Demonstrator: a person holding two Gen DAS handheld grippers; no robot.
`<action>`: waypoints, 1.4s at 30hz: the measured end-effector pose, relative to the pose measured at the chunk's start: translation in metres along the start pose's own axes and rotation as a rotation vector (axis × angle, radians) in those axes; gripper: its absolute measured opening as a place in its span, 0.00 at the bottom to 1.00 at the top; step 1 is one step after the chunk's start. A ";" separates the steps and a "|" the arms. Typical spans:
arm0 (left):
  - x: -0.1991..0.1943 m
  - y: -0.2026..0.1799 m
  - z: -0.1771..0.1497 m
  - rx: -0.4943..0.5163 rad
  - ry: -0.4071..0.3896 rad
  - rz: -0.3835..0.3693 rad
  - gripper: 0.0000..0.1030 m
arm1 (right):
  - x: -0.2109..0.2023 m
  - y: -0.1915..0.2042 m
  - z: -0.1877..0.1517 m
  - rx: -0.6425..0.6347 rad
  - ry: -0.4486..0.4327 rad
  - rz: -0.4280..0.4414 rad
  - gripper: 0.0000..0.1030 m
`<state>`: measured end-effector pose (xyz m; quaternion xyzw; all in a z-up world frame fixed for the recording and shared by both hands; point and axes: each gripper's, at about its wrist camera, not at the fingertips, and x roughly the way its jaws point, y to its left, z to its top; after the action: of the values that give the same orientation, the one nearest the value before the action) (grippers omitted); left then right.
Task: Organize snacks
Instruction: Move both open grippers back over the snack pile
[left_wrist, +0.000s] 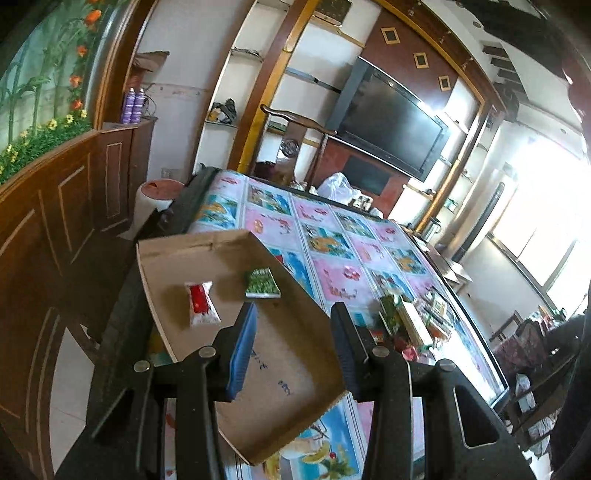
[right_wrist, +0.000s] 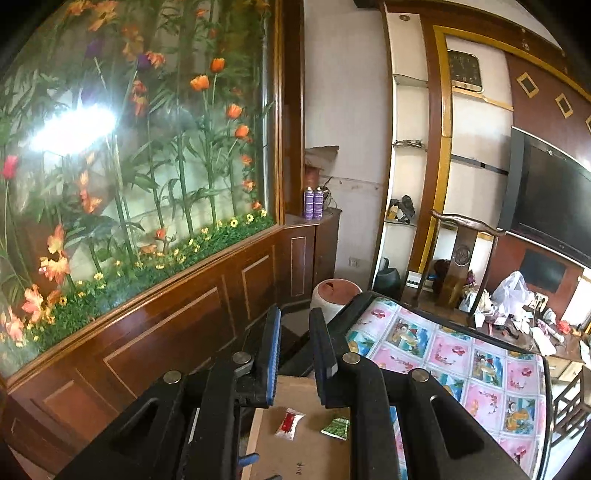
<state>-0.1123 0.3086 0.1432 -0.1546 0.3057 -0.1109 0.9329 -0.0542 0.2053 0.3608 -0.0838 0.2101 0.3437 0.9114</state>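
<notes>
A shallow cardboard box (left_wrist: 295, 362) lies on the table's left end. In it lie a red and white snack packet (left_wrist: 201, 304) and a green snack packet (left_wrist: 262, 283). My left gripper (left_wrist: 293, 312) is open and empty, held above the box's near part. A pile of several snack packets (left_wrist: 413, 321) lies on the table to the right of the box. In the right wrist view my right gripper (right_wrist: 295, 315) is open and empty above the box (right_wrist: 295, 443), with the red packet (right_wrist: 289, 424) and green packet (right_wrist: 337, 428) below its fingers.
The table has a flowered cloth (left_wrist: 332, 254). A dark wooden chair (left_wrist: 295, 144) and a television (left_wrist: 391, 122) stand beyond it. A white bucket with a red lid (right_wrist: 334, 293) stands by the wood-panelled wall (right_wrist: 166, 325). Clutter and a plastic bag (right_wrist: 513, 291) lie at the far right.
</notes>
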 end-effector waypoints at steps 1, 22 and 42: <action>-0.001 0.002 -0.001 -0.002 -0.002 0.003 0.39 | -0.001 0.000 0.002 0.009 -0.002 0.005 0.17; -0.076 0.054 0.024 -0.102 -0.202 -0.043 0.39 | -0.038 0.007 0.051 0.071 -0.136 0.029 0.17; -0.110 0.036 0.029 -0.055 -0.259 -0.056 0.40 | -0.168 -0.060 -0.037 0.177 -0.216 -0.021 0.33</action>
<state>-0.1774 0.3810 0.2115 -0.2015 0.1812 -0.1075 0.9566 -0.1399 0.0496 0.4025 0.0321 0.1392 0.3214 0.9361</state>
